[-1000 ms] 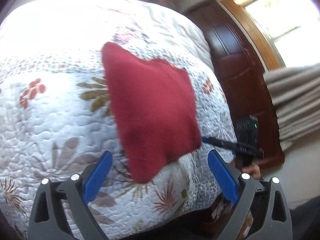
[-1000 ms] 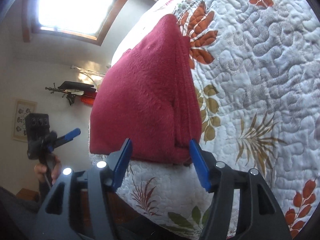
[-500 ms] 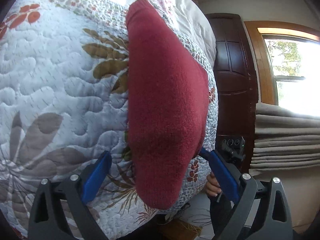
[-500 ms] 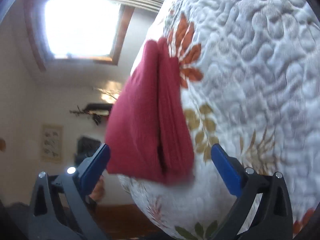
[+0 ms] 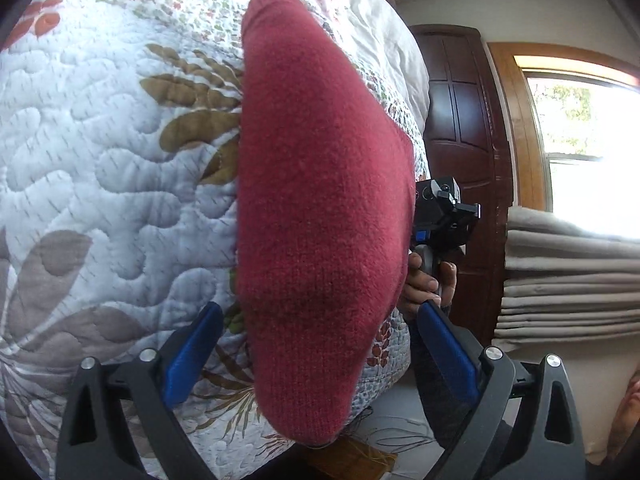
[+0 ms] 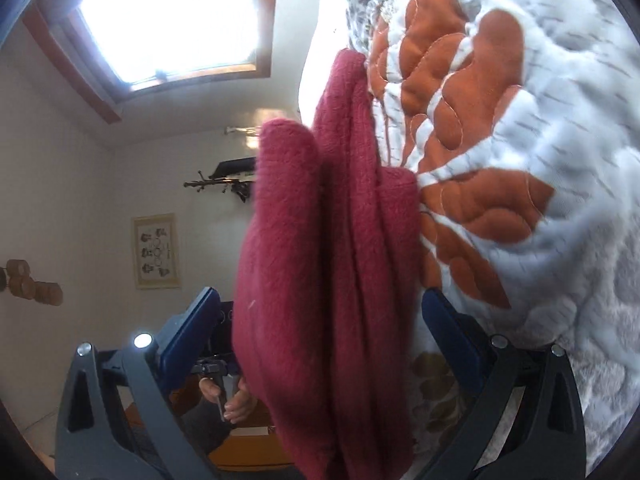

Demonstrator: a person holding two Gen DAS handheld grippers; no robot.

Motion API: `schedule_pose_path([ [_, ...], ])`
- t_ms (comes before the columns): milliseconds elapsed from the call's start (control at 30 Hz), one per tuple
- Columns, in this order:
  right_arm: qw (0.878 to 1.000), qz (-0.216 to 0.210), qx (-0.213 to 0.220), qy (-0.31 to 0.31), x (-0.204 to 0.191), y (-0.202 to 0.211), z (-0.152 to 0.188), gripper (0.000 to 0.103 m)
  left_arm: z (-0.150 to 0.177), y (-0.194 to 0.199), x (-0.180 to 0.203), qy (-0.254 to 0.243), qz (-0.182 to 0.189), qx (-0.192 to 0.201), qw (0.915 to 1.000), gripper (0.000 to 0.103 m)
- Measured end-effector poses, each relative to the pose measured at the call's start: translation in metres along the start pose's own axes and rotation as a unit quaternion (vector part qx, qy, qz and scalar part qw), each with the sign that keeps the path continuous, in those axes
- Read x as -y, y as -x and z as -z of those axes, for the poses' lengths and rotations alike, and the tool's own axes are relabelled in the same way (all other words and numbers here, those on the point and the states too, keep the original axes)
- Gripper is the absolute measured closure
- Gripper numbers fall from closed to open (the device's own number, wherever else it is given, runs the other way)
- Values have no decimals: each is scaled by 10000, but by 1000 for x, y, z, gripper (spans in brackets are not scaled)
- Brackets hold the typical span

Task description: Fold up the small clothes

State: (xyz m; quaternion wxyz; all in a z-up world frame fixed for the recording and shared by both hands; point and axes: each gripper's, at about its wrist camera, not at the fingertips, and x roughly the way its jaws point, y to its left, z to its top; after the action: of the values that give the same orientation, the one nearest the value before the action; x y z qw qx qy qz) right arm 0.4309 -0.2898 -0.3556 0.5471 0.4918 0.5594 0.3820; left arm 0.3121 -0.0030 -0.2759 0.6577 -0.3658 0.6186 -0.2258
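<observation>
Left wrist view: the dark red knitted woollen garment (image 5: 320,216), folded into a thick pad, lies on the white quilted bedspread with brown and orange leaf print (image 5: 100,168). Its long axis runs from 12 o'clock to 6 o'clock, a narrow rounded end pointing to 12 and a blunt rounded end hanging past the bed edge at 6. The left gripper (image 5: 320,356) has its blue-padded jaws spread wide, one on each side of the near end, gripping nothing. At 3 o'clock the person's right hand (image 5: 426,282) holds the black handle of the other tool in front of a dark wooden wardrobe (image 5: 460,120). Further toward 3 sit a wood-framed window (image 5: 580,140) and grey folded blinds (image 5: 568,276).

Right wrist view: the garment (image 6: 332,280) shows edge-on as several stacked layers, long axis again 12 to 6, resting against the bedspread (image 6: 540,140) at 3 o'clock. The right gripper (image 6: 324,344) is released, jaws wide apart astride the folds. At 11 o'clock is a bright window (image 6: 172,20); at 9 a framed picture (image 6: 157,250) hangs on the pale wall. The person's left hand (image 6: 232,398) shows at 7 o'clock.
</observation>
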Motion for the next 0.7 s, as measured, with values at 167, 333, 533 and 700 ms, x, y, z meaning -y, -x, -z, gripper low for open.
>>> schedule_pose_path([
  [167, 10000, -40, -23, -65, -2, -6, -14, 2, -4, -12, -5, 62, 328, -126, 9994, 4],
  [333, 9995, 55, -160, 283, -18, -18, -16, 4, -7, -27, 7, -212, 376, -398, 9983, 4],
  [533, 9998, -29, -121, 184, -19, -18, -25, 7, -10, -40, 7, -104, 577, -425, 9974, 5],
  [700, 9997, 115, -73, 218, -18, -17, -23, 42, -7, -45, -3, 169, 494, -453, 9976, 45],
])
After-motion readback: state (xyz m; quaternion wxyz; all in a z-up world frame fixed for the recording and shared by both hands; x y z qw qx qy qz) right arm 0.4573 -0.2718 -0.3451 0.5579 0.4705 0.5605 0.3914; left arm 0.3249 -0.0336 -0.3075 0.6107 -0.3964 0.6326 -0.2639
